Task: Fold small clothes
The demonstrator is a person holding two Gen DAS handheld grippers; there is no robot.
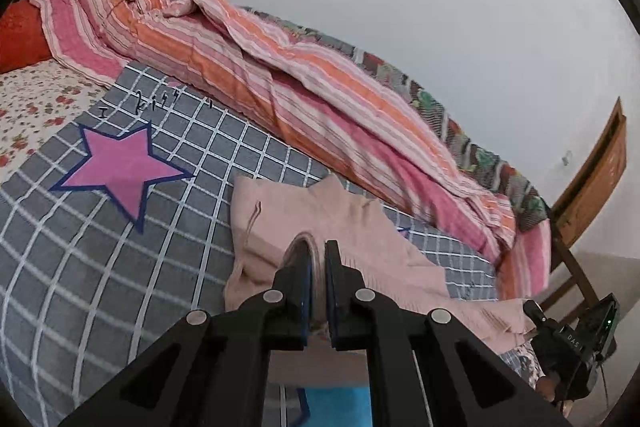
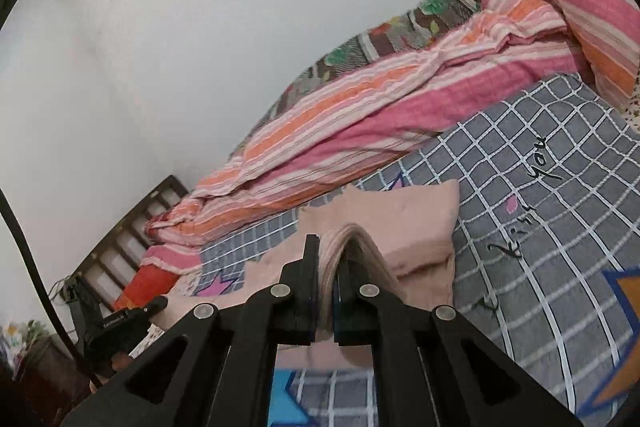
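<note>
Crowding pink garment: striped quilt beside.

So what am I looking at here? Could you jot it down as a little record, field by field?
Place: a bed with a grey checked sheet
Garment: a pale pink garment, partly lifted off the sheet
Left tongs: shut on the pale pink garment's edge
Right tongs: shut on the pale pink garment's edge
Behind: a striped pink and orange quilt along the wall
Sheet print: a pink star
</note>
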